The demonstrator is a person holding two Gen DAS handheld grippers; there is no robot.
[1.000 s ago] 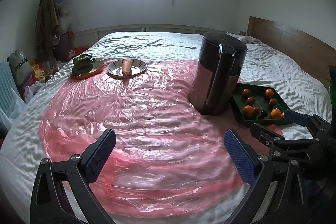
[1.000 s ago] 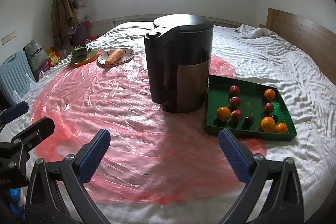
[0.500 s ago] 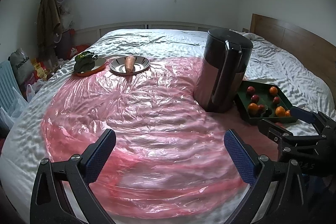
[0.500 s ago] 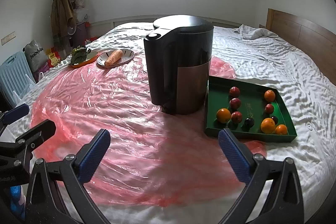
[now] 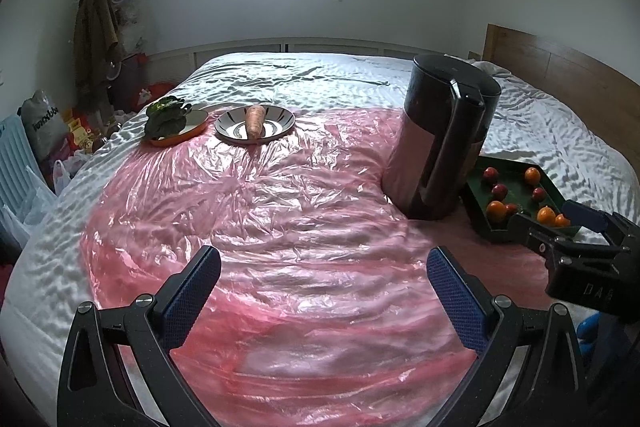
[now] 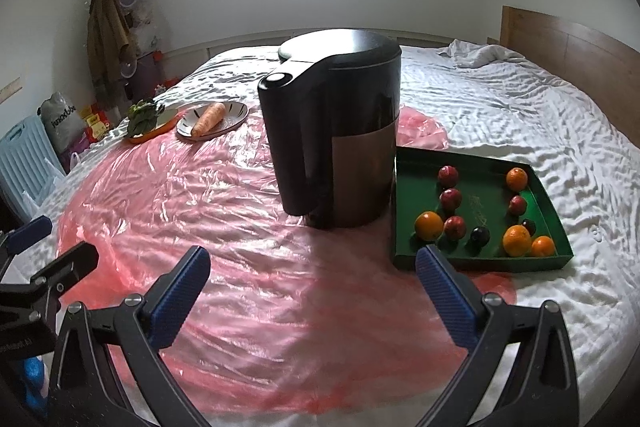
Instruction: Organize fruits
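Observation:
A green tray lies on the bed at the right and holds several oranges, red fruits and dark plums. It also shows in the left wrist view, partly behind the kettle. My right gripper is open and empty, low over the pink plastic sheet, in front of the tray. My left gripper is open and empty over the sheet's near part. The right gripper also shows in the left wrist view.
A tall black and brown kettle stands left of the tray. At the far left are a plate with a carrot and an orange dish with leafy greens. A wooden headboard runs along the right.
Both grippers have drifted slightly back and up, so the view has shifted a little. Both stay open. The fruits and the kettle have not moved.

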